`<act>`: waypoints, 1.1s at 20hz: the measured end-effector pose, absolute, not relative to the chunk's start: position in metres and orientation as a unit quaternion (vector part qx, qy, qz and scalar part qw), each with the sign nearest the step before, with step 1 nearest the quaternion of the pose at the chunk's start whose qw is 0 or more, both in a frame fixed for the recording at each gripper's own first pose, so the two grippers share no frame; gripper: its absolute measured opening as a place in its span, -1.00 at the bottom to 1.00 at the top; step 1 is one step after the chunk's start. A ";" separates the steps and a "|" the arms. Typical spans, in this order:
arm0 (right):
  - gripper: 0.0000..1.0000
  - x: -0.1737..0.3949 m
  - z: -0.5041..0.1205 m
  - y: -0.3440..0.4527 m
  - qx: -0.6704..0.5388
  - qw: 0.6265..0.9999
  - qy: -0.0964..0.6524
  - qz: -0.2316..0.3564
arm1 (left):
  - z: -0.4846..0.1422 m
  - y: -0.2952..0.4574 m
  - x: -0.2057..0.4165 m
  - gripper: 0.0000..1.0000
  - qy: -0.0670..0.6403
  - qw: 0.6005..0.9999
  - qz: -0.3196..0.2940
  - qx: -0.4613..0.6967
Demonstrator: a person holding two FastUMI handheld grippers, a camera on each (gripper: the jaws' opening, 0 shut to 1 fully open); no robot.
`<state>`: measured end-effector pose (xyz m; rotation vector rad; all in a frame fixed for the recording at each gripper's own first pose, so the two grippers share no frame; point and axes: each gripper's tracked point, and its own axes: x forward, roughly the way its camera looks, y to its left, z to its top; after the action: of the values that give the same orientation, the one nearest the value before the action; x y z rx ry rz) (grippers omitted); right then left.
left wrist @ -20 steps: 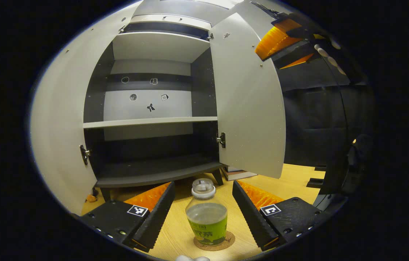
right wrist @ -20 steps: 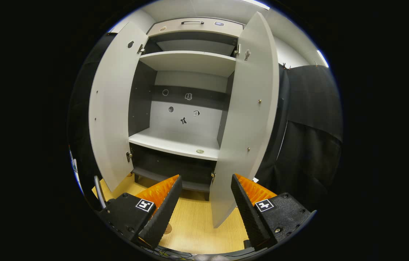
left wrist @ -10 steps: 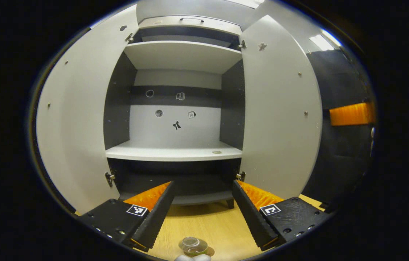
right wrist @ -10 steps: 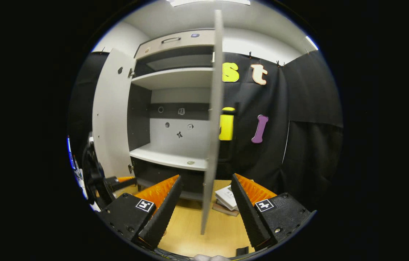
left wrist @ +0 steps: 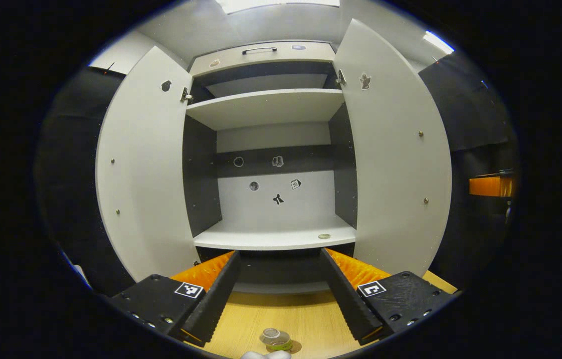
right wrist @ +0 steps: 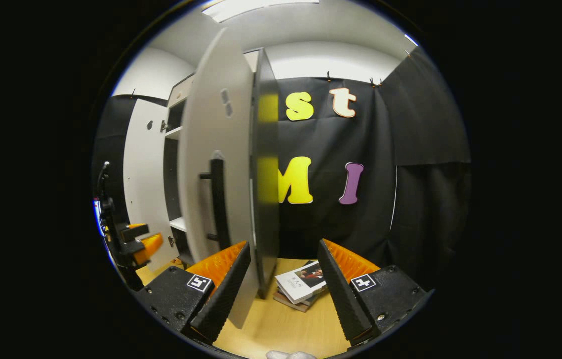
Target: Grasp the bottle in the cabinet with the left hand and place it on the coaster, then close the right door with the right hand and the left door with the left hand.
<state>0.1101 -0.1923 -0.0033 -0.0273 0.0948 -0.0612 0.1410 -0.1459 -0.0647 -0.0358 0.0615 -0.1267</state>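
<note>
The green-labelled bottle (left wrist: 275, 339) stands on the coaster (left wrist: 294, 346) on the wooden table, seen from above at the bottom of the left gripper view. My left gripper (left wrist: 281, 254) is open and empty, raised above and behind the bottle, facing the open cabinet (left wrist: 271, 107). The left door (left wrist: 141, 174) and the right door (left wrist: 395, 159) both stand wide open. In the right gripper view my right gripper (right wrist: 283, 245) is open beside the right door's outer face (right wrist: 206, 164), near its black handle (right wrist: 217, 199). The door's lower edge hangs just ahead of the left finger (right wrist: 221, 281).
A small stack of books (right wrist: 303, 284) lies on the table (right wrist: 285, 324) behind the right door. The cabinet's middle shelf (left wrist: 271, 238) holds a small round disc (left wrist: 324, 236). The left gripper (right wrist: 136, 242) shows at the far left of the right gripper view.
My left gripper has let go of the bottle, lifted and drawn back from it. My right gripper has swung round from the right door's inner side to its outer, handle side.
</note>
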 end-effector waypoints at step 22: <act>0.59 0.167 0.033 -0.084 0.000 0.998 0.031 -0.051 | -0.060 -0.031 0.160 0.92 0.017 0.998 -0.057 -0.011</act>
<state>0.1671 -0.0842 0.0326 -0.0006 0.0624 -0.1017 0.1597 -0.0313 -0.0604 -0.0219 0.0331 -0.1145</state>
